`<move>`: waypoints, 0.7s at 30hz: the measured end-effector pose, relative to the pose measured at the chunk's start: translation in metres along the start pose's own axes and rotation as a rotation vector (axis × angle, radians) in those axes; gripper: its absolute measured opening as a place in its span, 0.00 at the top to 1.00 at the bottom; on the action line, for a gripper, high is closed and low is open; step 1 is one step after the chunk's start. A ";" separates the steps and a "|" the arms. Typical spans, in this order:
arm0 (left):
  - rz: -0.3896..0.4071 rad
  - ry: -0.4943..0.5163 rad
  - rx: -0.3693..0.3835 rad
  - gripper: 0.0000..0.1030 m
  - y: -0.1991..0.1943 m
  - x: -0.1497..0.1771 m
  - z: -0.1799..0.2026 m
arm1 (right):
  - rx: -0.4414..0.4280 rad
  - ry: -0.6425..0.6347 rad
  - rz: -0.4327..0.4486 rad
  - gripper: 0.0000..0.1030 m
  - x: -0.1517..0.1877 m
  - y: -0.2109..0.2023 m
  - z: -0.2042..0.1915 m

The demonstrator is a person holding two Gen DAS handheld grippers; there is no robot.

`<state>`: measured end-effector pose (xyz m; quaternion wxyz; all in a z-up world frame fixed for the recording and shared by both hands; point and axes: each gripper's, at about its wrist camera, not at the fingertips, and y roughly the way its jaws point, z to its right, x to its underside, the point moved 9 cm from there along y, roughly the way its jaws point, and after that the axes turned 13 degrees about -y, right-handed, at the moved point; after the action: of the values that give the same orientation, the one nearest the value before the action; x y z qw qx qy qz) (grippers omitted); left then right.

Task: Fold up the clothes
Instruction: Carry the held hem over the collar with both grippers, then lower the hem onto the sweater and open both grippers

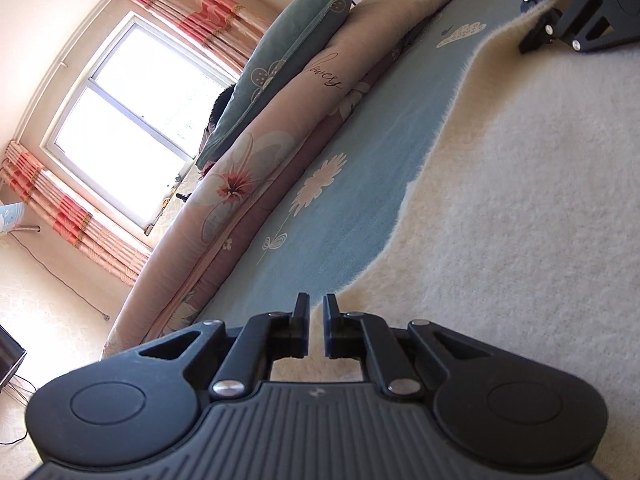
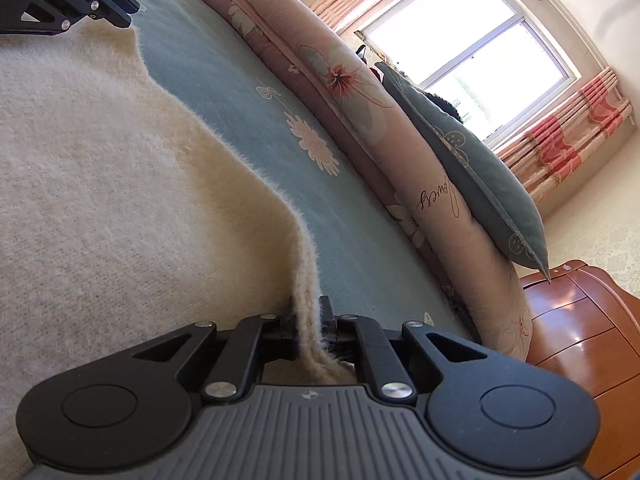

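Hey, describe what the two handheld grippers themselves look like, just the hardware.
Both look identical: the left gripper and right gripper are matte black, with two thin flat fingers on angular linkage arms joined by silver rivets. Behind sit two rounded black housings with circular recesses, flanking a grey ribbed centre plate bearing a small logo. No cables or sleeves show.

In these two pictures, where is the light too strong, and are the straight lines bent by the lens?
Left wrist view: the window is blown out white, and its frame and the folded quilt curve from fisheye distortion. Right wrist view: the window is again overexposed, the wooden cabinet shows glare, while the cream garment pinched in the right gripper stays sharp.
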<state>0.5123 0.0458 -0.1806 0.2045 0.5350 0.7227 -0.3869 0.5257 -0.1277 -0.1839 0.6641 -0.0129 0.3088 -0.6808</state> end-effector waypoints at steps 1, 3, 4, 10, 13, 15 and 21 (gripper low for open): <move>-0.006 -0.009 0.002 0.95 0.002 0.000 -0.001 | 0.000 0.002 0.000 0.92 0.000 0.002 0.000; -0.007 -0.024 -0.002 0.95 0.004 -0.001 -0.005 | -0.001 0.006 -0.001 0.92 -0.001 0.006 0.001; -0.007 -0.026 -0.004 0.95 0.004 -0.001 -0.005 | -0.002 0.008 -0.002 0.92 -0.001 0.008 0.001; -0.037 -0.024 0.016 0.93 0.006 0.006 -0.001 | -0.051 0.071 -0.044 0.82 0.005 0.016 0.007; -0.055 -0.037 0.030 0.90 0.003 0.007 -0.004 | -0.051 0.104 -0.061 0.45 0.008 0.015 0.014; -0.064 -0.050 0.034 0.88 -0.004 0.005 -0.009 | -0.074 0.149 -0.049 0.32 0.010 0.005 0.025; -0.041 -0.020 0.050 0.86 -0.050 -0.008 -0.012 | -0.114 0.261 -0.023 0.29 0.026 -0.048 0.050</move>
<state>0.4700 0.0443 -0.1507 0.1904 0.5209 0.7216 -0.4143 0.5011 -0.1753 -0.1331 0.6087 0.0344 0.4306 -0.6655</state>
